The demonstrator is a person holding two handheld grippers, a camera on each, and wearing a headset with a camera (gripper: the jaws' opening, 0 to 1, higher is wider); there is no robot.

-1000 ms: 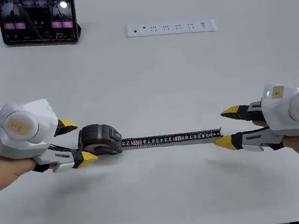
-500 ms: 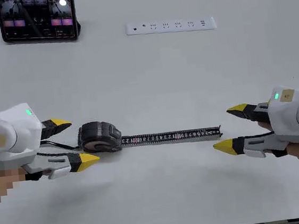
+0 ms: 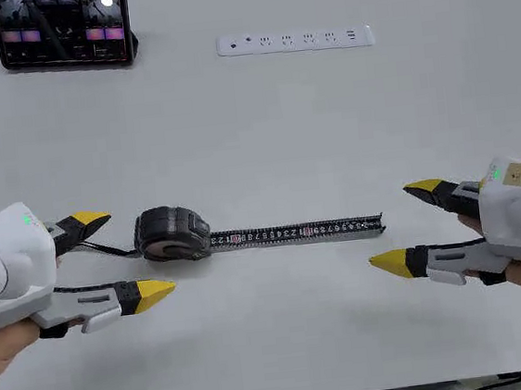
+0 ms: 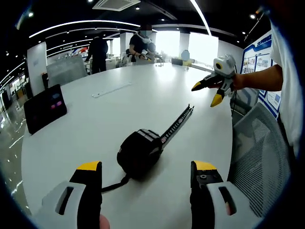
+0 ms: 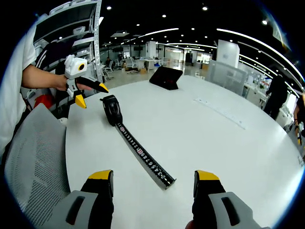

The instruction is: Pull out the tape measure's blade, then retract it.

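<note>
A black tape measure [image 3: 171, 233] lies on the white table, its blade [image 3: 297, 234] drawn out to the right and resting flat. My left gripper [image 3: 129, 255] is open just left of the case, apart from it. In the left gripper view the case [image 4: 139, 151] sits ahead of my open jaws, the blade [image 4: 177, 125] running away from it. My right gripper [image 3: 411, 224] is open, a short way right of the blade's end. The right gripper view has the blade tip [image 5: 167, 181] between and ahead of my jaws, the case [image 5: 112, 108] farther off.
A tablet [image 3: 61, 30] stands at the table's far left. A white power strip [image 3: 295, 40] lies at the far centre. A mesh chair back [image 5: 33, 162] is beside the table. People stand in the background [image 4: 100, 50].
Both grippers have let go and drawn back outward: the left away from the case, the right away from the blade end. The tape stays extended on the table.
</note>
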